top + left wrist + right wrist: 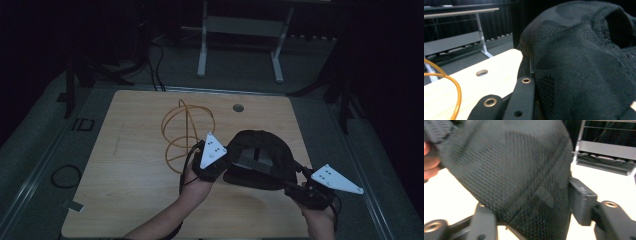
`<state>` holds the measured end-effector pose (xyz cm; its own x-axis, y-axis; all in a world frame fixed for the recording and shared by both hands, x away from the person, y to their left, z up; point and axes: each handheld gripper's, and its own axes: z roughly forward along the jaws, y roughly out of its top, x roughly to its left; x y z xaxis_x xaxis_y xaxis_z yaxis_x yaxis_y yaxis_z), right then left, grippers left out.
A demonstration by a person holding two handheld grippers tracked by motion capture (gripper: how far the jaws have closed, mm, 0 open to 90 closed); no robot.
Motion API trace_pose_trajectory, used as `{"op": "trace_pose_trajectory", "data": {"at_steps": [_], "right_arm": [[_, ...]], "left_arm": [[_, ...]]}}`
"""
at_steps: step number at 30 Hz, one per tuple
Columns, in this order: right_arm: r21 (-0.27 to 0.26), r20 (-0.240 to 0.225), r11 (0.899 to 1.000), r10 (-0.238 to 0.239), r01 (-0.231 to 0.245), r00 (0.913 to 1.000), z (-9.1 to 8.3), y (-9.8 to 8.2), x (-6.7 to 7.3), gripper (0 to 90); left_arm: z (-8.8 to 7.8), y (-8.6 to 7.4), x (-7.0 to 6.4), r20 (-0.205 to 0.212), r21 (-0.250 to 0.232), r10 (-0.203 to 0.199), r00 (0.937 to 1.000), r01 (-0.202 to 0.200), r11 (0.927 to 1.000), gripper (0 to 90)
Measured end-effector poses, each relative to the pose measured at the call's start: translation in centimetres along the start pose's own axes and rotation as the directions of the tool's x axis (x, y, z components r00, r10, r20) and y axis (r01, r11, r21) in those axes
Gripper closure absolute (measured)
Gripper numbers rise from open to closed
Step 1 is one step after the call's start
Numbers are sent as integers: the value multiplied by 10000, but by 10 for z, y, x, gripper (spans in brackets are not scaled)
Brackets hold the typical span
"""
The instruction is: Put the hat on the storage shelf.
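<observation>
High view: both grippers clamp the black cap (pixel 260 155) (near the table's (pixel 125 200) front edge).

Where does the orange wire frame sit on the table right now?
In the high view the orange wire frame stands left of centre on the wooden table, just left of the black cap and behind the left gripper.

One wooden table (pixel 130 200) bearing one black knitted cap (pixel 262 150), one coil of orange cord (pixel 182 132) and one round hole (pixel 238 108), with two hand-held grippers, left (pixel 220 162) and right (pixel 305 187).
</observation>
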<state>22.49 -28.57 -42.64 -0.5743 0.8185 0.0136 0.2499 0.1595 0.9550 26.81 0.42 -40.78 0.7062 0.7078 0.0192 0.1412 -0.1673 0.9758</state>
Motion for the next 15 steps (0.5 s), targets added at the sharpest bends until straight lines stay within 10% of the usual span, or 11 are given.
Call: {"op": "trace_pose_trajectory", "data": {"at_steps": [15], "right_arm": [[619, -1791, 9977, -178, 293, 9837, -33, -27, -5, 261]], "left_arm": [[-1, -2, 3, 77, 57, 552, 9984, -553, 9985, 891]]}}
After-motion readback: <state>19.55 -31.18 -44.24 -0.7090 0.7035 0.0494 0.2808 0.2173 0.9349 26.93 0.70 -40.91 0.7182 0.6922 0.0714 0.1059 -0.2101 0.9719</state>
